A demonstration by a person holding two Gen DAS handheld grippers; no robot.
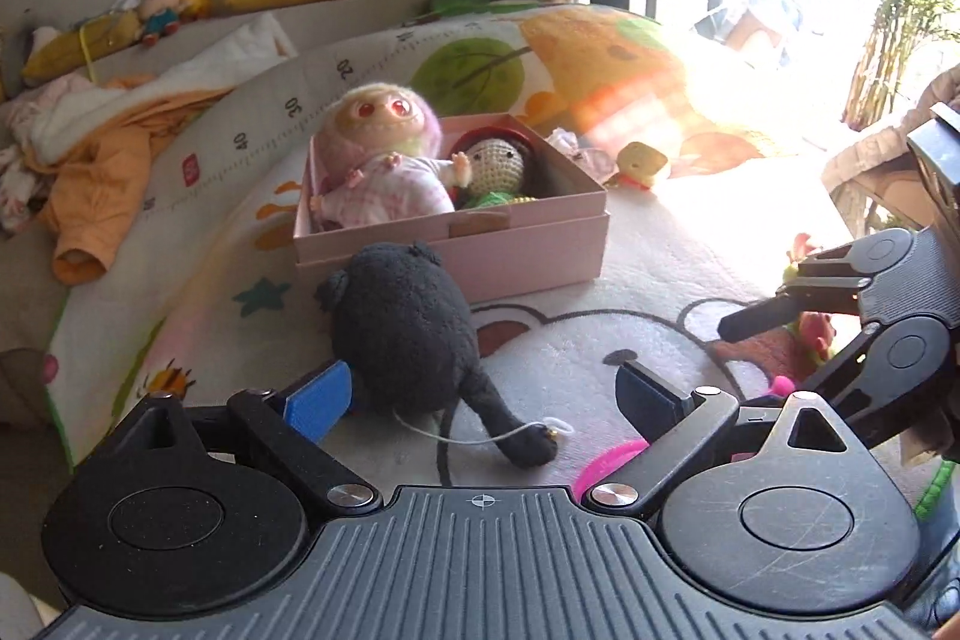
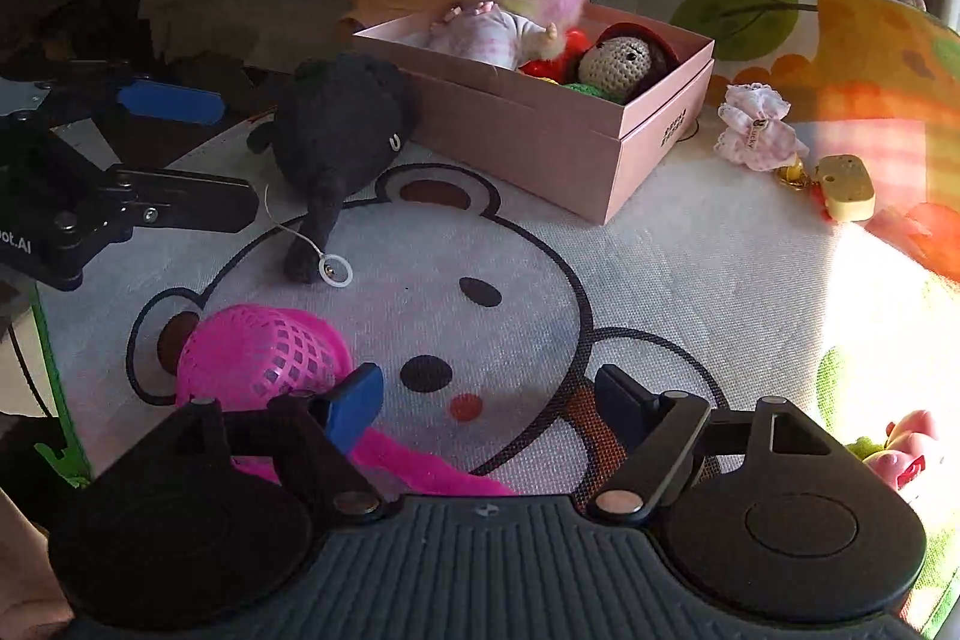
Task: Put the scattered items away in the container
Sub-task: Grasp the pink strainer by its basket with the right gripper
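Tidying is partway along: the pink rectangular cardboard box (image 1: 456, 244) on the cartoon-bear play mat (image 2: 540, 292) already holds a pale-haired doll in a pink checked outfit (image 1: 384, 172) and a crocheted doll with a dark hood (image 1: 498, 166). Against the box's near wall lies the black plush toy (image 1: 402, 322), one limb trailing a thin white cord with a ring (image 2: 339, 271) away from the box.

The left claw (image 1: 483, 397) has its fingers apart, with the plush lying just ahead between them, so I judge the step in hand is the pick of this toy. The next move calls for easing forward around its body, closing, then lifting high enough to clear the box wall (the cord may drag or snag).

The right claw (image 2: 489, 394) is also apart and holds nothing; a pink plastic mesh basket (image 2: 264, 358) sits just beside its blue finger, nearer than the box. To the box's right a frilly pink-and-white cloth charm (image 2: 756, 130) and a cream tag (image 2: 846, 187) lie loose.
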